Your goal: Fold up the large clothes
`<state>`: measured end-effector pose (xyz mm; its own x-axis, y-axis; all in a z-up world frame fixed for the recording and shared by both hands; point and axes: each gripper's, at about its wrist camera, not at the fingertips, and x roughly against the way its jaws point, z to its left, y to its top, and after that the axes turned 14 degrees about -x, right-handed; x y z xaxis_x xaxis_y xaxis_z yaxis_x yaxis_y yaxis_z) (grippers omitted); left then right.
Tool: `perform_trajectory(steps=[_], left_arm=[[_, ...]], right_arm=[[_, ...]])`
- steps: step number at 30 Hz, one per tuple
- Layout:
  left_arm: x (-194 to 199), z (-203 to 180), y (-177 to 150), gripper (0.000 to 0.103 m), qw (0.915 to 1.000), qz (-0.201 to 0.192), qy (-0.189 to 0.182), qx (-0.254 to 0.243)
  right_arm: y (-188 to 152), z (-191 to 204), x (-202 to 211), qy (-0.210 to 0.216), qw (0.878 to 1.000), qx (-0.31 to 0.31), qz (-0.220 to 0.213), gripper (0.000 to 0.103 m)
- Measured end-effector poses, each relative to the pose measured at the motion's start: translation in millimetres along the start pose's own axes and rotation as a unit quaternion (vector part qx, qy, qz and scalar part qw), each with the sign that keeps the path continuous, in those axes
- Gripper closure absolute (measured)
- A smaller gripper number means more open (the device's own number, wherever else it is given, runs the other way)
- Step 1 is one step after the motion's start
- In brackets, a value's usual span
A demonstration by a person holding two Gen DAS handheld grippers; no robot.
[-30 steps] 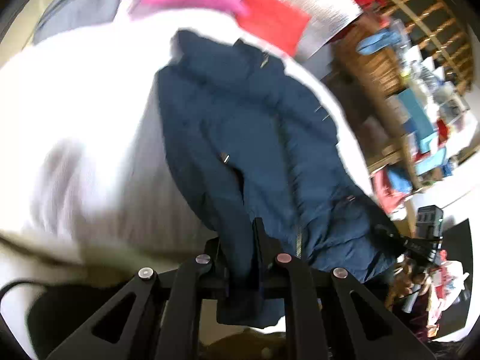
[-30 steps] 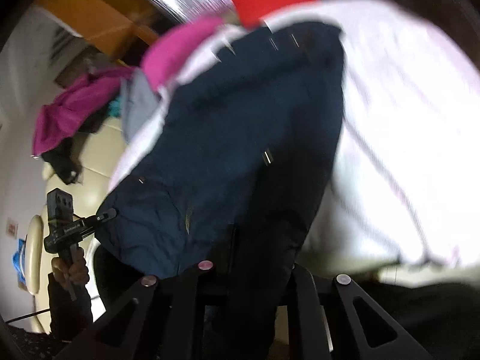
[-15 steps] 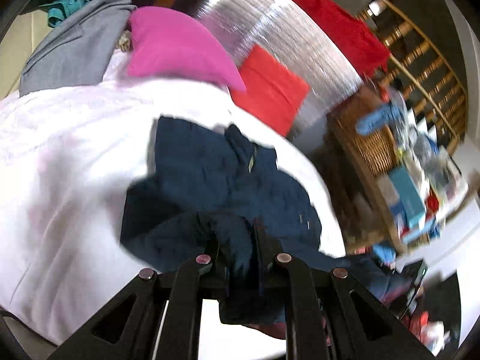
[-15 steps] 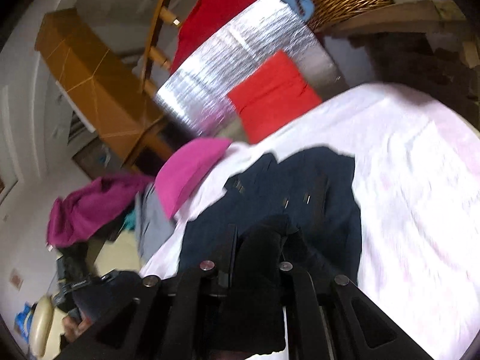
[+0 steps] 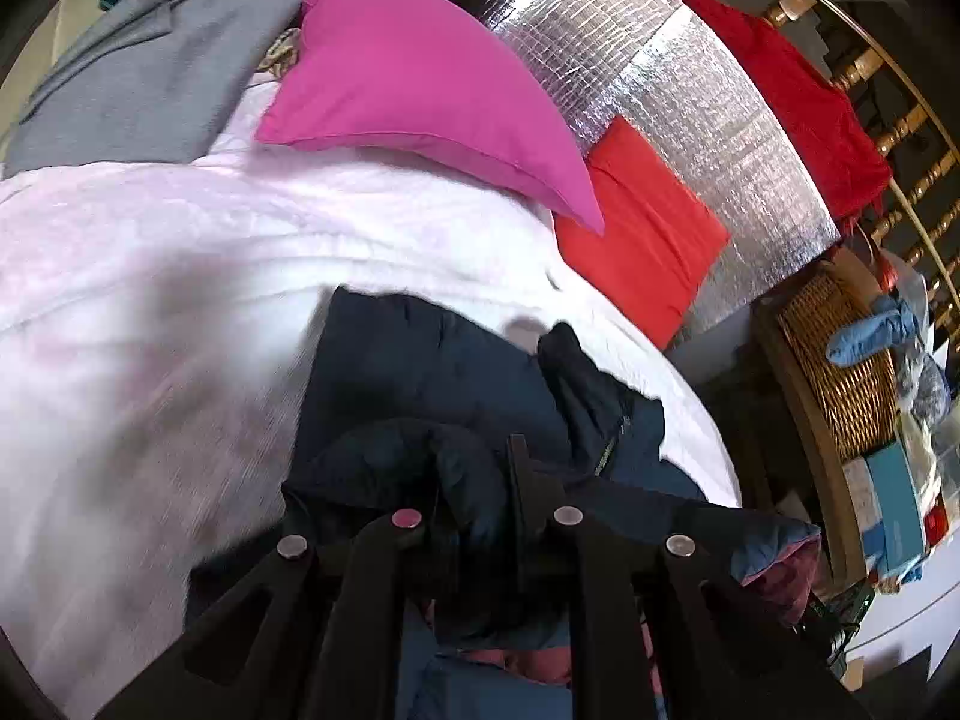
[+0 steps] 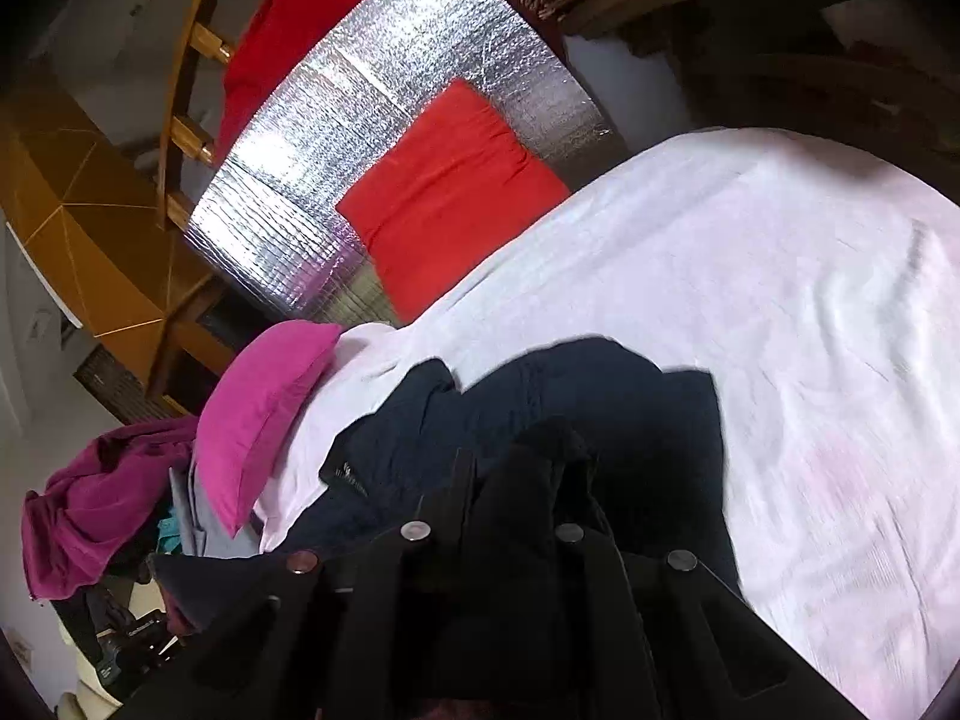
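The left gripper [image 5: 474,468] and right gripper [image 6: 528,468] are each clamping a fold of the navy jacket [image 5: 432,372]. The jacket is lying bunched, apparently doubled over, on the near part of the white bedcover [image 6: 780,300].

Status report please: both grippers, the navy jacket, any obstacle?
Left gripper and right gripper: jaws shut on navy jacket. Jacket bunched on white bed cover. Pink pillow beyond, apart.

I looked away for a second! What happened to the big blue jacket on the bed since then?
The navy jacket was spread long across the white bedcover; now its near end has been carried over toward the pillows, so it lies bunched and doubled. The left gripper and right gripper stayed clamped on its fabric the whole time. The pink pillow and red pillow did not move.
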<state>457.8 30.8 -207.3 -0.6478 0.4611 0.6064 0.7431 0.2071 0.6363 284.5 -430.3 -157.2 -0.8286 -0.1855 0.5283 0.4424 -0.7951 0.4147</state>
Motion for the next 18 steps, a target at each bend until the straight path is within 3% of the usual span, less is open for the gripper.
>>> perform_trajectory(steps=[5,7,8,9,10,11,12,13,15,16,18], left_arm=[[-35,5,33,0.088,0.9999,0.013,-0.005,0.007],[-52,12,47,0.086,0.9989,0.037,-0.02,0.021],[-62,19,53,0.076,0.9971,0.053,-0.041,0.035],[-70,29,57,0.063,0.9936,0.061,-0.075,0.058],[-74,36,59,0.057,0.99,0.062,-0.1,0.078],[-77,47,61,0.047,0.9833,0.057,-0.134,0.109],[-77,59,62,0.04,0.974,0.044,-0.17,0.143],[-74,65,62,0.037,0.9684,0.031,-0.189,0.159],[-58,71,60,0.024,0.9674,-0.013,-0.19,0.167],[-45,71,58,0.02,0.9717,-0.038,-0.167,0.163],[-23,70,53,0.019,0.9697,-0.082,-0.163,0.163]], right_arm=[[32,5,-42,0.007,1.0,-0.013,0.017,0.092],[47,-6,-64,0.019,0.997,-0.06,0.042,0.086],[52,-15,-73,0.029,0.994,-0.088,0.057,0.083],[62,-39,-91,0.061,0.981,-0.158,0.094,0.077],[67,-54,-96,0.09,0.971,-0.197,0.101,0.071],[70,-67,-97,0.117,0.961,-0.23,0.098,0.067],[70,-67,-97,0.117,0.961,-0.23,0.098,0.056],[75,-83,-94,0.155,0.946,-0.271,0.087,0.037],[81,-101,-79,0.191,0.931,-0.31,0.037,0.017],[83,-103,-66,0.194,0.932,-0.305,0.001,0.017],[88,-91,-54,0.177,0.946,-0.27,0.001,0.017]])
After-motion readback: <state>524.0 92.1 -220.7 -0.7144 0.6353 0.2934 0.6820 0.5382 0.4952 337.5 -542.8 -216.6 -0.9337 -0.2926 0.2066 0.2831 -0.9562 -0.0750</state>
